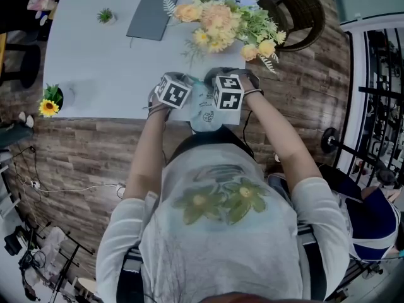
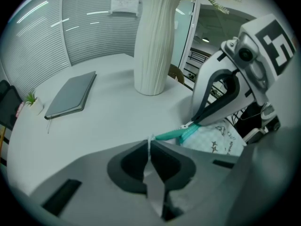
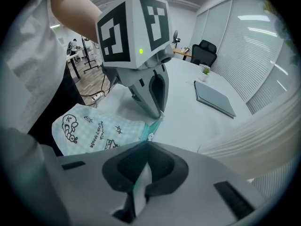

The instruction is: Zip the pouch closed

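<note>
Pale green printed pouch (image 1: 205, 115) flat at the near edge of the white table (image 1: 95, 62), its bottom end apparently reaching over the edge toward the person, directly between the two tools. Left gripper (image 2: 150, 149) clenched on a thin white tab (image 2: 150, 140) at the far end of the teal zipper band (image 2: 171, 134); judged an anchor hold, to keep the band taut and stop the pouch sliding. Right gripper (image 3: 142, 168) likewise clamped tight, a sliver of teal-and-white band pinched between its pads, just beside a small pale pull-like piece (image 3: 150, 136); grip on the pull itself or only on the tape next to it not resolvable. Both tools angled steeply down and tip to tip, near each other along the band, presumably for opposing tension along the zip line. Teeth meshed or apart: not discernible. White ribbed vase (image 2: 155, 41) and grey notebook (image 2: 73, 94) well apart at the back of the table, outside the working zone.
</note>
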Demonstrator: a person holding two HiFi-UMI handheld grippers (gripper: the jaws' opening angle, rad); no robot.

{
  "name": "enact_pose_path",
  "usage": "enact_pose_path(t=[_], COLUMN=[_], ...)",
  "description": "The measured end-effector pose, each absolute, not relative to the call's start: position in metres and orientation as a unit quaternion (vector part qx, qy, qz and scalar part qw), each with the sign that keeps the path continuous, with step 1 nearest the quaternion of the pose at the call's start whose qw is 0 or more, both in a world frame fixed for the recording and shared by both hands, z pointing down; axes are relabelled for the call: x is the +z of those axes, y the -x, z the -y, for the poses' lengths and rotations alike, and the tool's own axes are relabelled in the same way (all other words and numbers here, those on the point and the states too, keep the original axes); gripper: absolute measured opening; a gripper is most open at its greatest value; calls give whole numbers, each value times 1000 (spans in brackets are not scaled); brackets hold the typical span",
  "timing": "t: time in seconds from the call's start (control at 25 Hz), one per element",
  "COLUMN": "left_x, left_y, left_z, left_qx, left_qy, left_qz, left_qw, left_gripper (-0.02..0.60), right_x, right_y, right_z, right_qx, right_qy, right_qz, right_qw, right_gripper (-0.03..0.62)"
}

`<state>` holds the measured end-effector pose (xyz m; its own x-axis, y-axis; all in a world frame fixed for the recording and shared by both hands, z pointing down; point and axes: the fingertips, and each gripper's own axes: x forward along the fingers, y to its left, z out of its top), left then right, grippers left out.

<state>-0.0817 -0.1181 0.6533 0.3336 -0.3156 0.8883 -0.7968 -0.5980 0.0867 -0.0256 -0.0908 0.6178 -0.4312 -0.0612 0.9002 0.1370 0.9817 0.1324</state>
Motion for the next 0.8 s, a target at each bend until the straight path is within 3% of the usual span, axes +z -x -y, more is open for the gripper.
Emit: enact_pose_path(t=[0.8], left_x=[652], left_y=[82], left_z=[117], left_qx=[451], left_qy=[-771], left_qz=[362], left_qw=[266], left_gripper=[21], right_x=[618], right_y=[8], right_z=[89], right_qx=[-88], right_qy=[15], right_qz=[831], right_qw=[548], right_gripper=[15])
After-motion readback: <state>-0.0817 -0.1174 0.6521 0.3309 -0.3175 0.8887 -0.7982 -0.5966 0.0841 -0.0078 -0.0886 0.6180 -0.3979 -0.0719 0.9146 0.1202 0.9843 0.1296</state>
